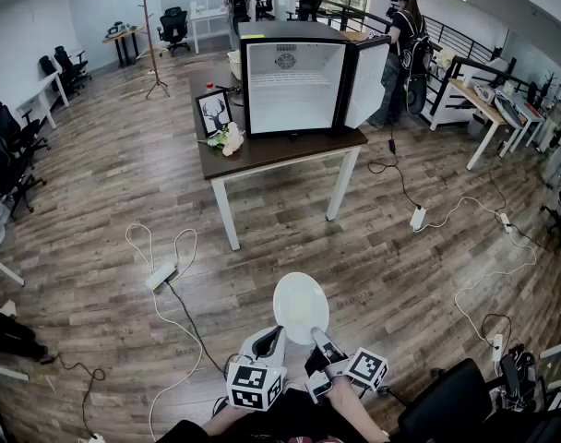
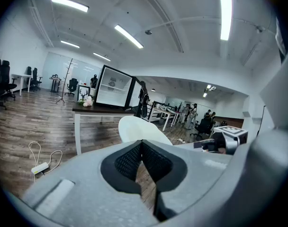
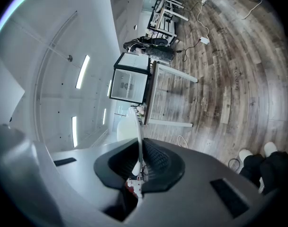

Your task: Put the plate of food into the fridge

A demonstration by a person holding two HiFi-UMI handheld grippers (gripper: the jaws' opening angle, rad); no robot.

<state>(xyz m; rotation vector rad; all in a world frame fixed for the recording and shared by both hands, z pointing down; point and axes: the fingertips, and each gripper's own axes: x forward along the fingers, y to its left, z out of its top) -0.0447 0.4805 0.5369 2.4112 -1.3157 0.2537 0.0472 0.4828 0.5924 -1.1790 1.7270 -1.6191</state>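
Two tools, right hand-held gripper pinching white plate rim; left hand-held gripper closed, empty

A dark-brown tabletop on white legs carries an open white fridge. At the fridge's 9 o'clock stands a framed deer picture; at its 7 o'clock lie pale flowers. The wood-plank floor bears loose cables, a power strip at the table's 7 o'clock and a second strip at 4 o'clock.
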